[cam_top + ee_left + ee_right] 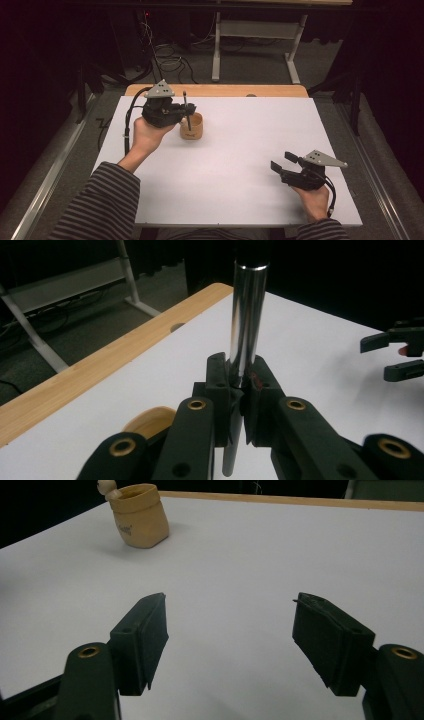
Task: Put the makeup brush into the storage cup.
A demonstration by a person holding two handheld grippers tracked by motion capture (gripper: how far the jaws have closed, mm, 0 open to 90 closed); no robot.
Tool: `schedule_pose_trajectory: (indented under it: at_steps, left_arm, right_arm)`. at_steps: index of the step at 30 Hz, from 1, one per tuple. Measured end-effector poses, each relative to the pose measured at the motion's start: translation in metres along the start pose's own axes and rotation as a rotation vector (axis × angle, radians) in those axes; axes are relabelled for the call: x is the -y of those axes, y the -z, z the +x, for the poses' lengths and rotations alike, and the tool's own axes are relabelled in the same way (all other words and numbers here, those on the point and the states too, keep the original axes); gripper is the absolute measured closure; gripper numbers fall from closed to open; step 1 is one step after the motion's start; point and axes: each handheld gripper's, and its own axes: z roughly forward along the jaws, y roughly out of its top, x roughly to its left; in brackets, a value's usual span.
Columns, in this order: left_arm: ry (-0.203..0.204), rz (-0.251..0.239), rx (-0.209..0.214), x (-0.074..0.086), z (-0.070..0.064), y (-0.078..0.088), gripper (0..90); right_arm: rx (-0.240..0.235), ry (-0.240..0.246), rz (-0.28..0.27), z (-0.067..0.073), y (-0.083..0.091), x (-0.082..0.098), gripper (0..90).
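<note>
Now the left gripper point(239, 390) pinches a shiny metal pen point(247, 315) near its middle, holding it straight up over the little wooden cup point(191, 126) at ten o'clock on the white table point(240, 165). It looks hard, light and slippery, so a firm middle hold seems best. At four o'clock the right gripper point(230, 635) is spread wide and empty.

My left hand-held gripper point(186, 111) raised, jaws clamped tight — my right hand-held gripper point(282, 163) low, jaws spread wide, nothing between them
</note>
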Motion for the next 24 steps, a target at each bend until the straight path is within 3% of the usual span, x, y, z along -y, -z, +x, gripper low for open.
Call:
schedule_pose_trajectory:
  at_steps: [13,24]
  left_arm:
    - [0.016,0.002,-0.043,-0.015,0.010,-0.019,83.5]
    - [0.043,0.016,-0.069,-0.015,0.021,-0.034,83.5]
  right_arm:
    - [-0.004,0.010,-0.010,0.002,0.001,0.000,31.6]
    - [-0.016,0.015,-0.006,0.003,0.001,0.000,32.5]
